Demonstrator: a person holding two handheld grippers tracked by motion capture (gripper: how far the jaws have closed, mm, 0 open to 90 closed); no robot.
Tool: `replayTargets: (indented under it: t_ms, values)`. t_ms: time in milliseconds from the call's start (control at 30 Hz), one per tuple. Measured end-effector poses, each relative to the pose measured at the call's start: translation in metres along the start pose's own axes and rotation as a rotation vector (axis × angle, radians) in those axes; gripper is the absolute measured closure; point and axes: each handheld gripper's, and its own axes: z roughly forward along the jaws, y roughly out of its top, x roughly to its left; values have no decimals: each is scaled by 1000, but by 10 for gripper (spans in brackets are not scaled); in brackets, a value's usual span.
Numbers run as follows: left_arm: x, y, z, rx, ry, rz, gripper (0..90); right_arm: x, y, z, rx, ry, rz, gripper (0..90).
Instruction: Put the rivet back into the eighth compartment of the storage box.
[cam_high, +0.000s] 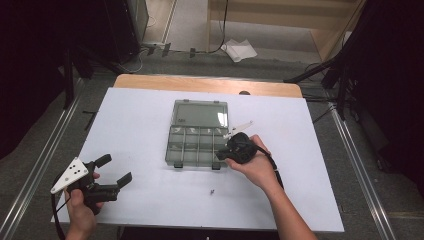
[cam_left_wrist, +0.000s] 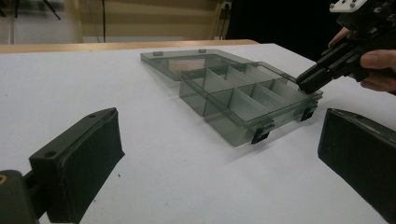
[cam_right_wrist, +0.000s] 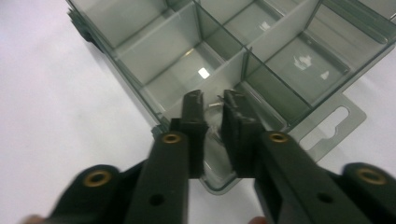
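A clear grey compartment box (cam_high: 172, 150) lies open in the middle of the white table, its lid (cam_high: 200, 114) folded flat behind it. My right gripper (cam_high: 220, 155) hovers over the box's near right corner compartment (cam_right_wrist: 187, 77). Its jaws stand a narrow gap apart in the right gripper view (cam_right_wrist: 213, 99), with a small metal screw (cam_right_wrist: 214, 106) showing in the gap by the tips; whether they touch it is unclear. My left gripper (cam_high: 117, 167) rests wide open at the table's near left, holding nothing. From there it faces the box (cam_left_wrist: 210, 81) and the right gripper (cam_left_wrist: 304, 83).
One more small screw (cam_high: 212, 191) lies loose on the table in front of the box, near the right forearm. The other compartments (cam_left_wrist: 254, 95) look bare. The table's wooden far edge (cam_high: 205, 82) runs behind the lid. Stands and cables crowd the floor around.
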Motion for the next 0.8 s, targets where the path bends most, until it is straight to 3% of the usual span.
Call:
replayTargets:
  t_ms: [200, 300, 333, 367, 467, 667, 800]
  values:
    - [-1, 0, 0, 7, 4, 5, 0, 1, 0, -5, -20, 10, 4, 660]
    - [-1, 0, 1, 4, 0, 8, 0, 3, -1, -10, -37, 14, 2, 539]
    - [-1, 0, 1, 4, 0, 8, 0, 3, -1, -10, -37, 14, 2, 539]
    - [-1, 0, 1, 4, 1, 10, 0, 6, -1, -12, -40, 13, -7, 458]
    - [-1, 0, 1, 3, 1, 8, 0, 10, 0, -14, -49, 37, -15, 391]
    - [-2, 0, 1, 1, -2, 11, 0, 26, 0, -19, -38, 0, -40, 91]
    - [-2, 0, 1, 3, -1, 12, 0, 32, -2, -19, -18, 8, -61, 0]
